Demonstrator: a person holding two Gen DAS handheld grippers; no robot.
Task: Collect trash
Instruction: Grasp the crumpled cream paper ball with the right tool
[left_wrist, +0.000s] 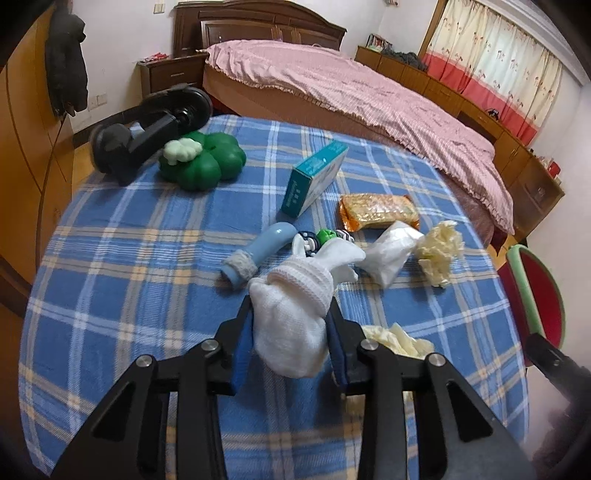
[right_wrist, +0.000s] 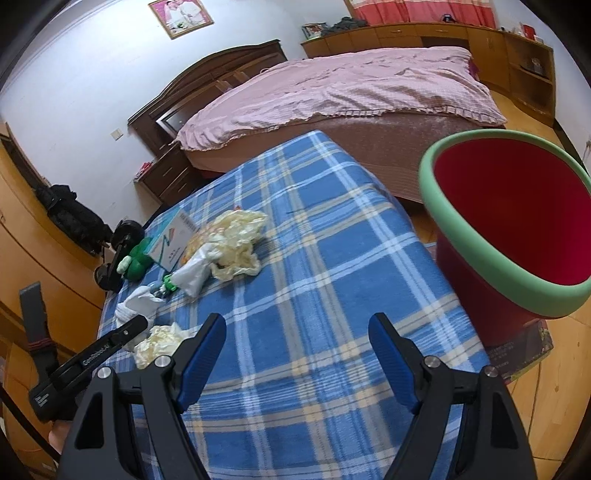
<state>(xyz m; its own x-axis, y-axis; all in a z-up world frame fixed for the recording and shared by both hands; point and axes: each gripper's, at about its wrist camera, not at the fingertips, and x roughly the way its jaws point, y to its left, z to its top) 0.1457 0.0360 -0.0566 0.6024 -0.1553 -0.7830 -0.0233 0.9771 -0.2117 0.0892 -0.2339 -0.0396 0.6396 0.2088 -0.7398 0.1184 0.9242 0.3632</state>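
My left gripper (left_wrist: 290, 301) is shut on a white sock (left_wrist: 291, 332), whose cuff sticks out past the fingertips above the blue plaid tablecloth (left_wrist: 129, 258). A crumpled yellowish wad (left_wrist: 399, 341) lies just right of that gripper. A second yellowish wad (left_wrist: 439, 251) and a white plastic bag (left_wrist: 393, 251) lie farther ahead. In the right wrist view my right gripper (right_wrist: 297, 328) hangs open over bare cloth with nothing between its fingers. The red bin with a green rim (right_wrist: 509, 221) stands off the table's right edge. The left gripper (right_wrist: 136, 328) shows at the left there.
An orange snack packet (left_wrist: 378, 212), a teal box (left_wrist: 314, 177), a pale blue sock (left_wrist: 266, 247), small toys (left_wrist: 317, 238), a green clover-shaped toy (left_wrist: 203, 162) and a black wheeled device (left_wrist: 147, 133) also lie on the table. A bed with a pink cover (left_wrist: 351, 85) stands behind.
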